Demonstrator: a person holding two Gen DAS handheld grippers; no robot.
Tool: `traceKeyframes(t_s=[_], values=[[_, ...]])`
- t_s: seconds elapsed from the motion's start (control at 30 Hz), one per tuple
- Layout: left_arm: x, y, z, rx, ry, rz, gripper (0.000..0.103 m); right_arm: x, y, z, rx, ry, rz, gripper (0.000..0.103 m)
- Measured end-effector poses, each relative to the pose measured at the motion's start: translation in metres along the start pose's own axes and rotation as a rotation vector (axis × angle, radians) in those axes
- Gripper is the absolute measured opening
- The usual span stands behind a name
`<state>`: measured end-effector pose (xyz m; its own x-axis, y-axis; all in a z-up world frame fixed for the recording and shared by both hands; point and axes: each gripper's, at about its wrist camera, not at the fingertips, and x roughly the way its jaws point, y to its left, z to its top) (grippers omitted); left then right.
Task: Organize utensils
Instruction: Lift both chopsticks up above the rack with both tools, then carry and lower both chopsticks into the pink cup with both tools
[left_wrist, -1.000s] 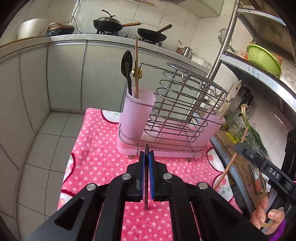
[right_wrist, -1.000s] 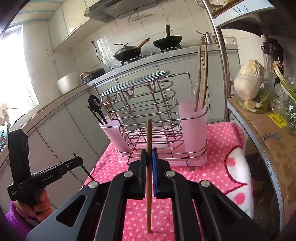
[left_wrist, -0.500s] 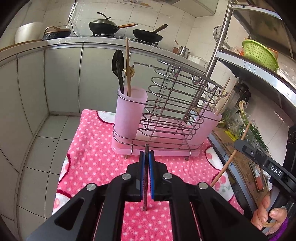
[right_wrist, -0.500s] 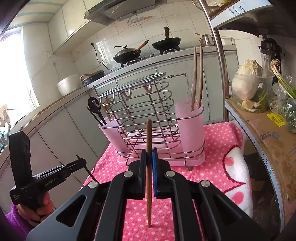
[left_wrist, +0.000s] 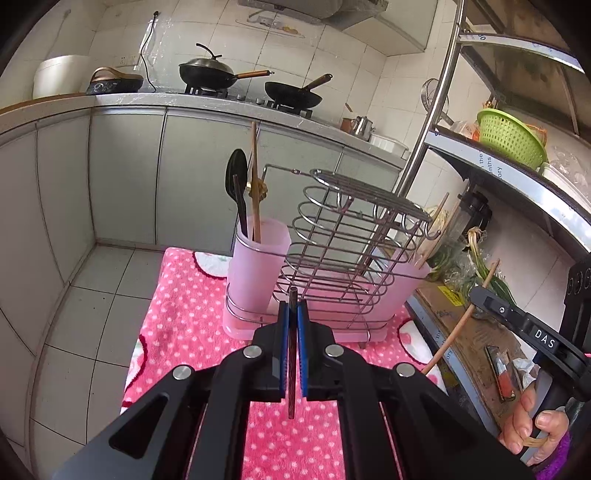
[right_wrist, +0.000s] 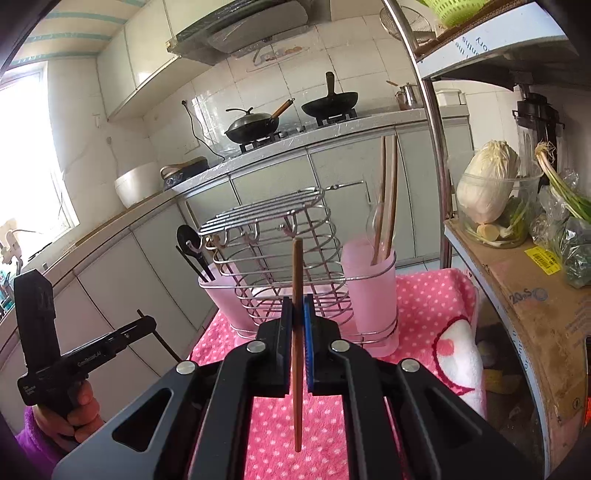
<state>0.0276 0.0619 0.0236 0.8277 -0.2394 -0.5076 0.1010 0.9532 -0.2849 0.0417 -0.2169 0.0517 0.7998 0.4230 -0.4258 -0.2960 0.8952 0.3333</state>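
Chopsticks stand upright, one per gripper: left gripper (left_wrist: 291, 325) clamps the dark chopstick (left_wrist: 291, 354), right gripper (right_wrist: 296, 317) the wooden chopstick (right_wrist: 296, 314), likely poised for the rack's (left_wrist: 343, 251) pink cups (left_wrist: 255, 269).

Cloth (left_wrist: 192, 314): pink, white dots | cups (left_wrist: 255, 266): pale pink | rack (left_wrist: 351, 236): silver | spoon (left_wrist: 236, 177): black | basket (left_wrist: 511, 136): green | pads (left_wrist: 302, 354): blue
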Motion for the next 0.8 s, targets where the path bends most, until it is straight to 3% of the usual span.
traceKeyframes(t_s=[0.8], values=[[-0.045,0.001,0.120,0.015,-0.272,-0.008,0.004,-0.044,-0.016,0.139,-0.020,-0.261,-0.032,0.006]])
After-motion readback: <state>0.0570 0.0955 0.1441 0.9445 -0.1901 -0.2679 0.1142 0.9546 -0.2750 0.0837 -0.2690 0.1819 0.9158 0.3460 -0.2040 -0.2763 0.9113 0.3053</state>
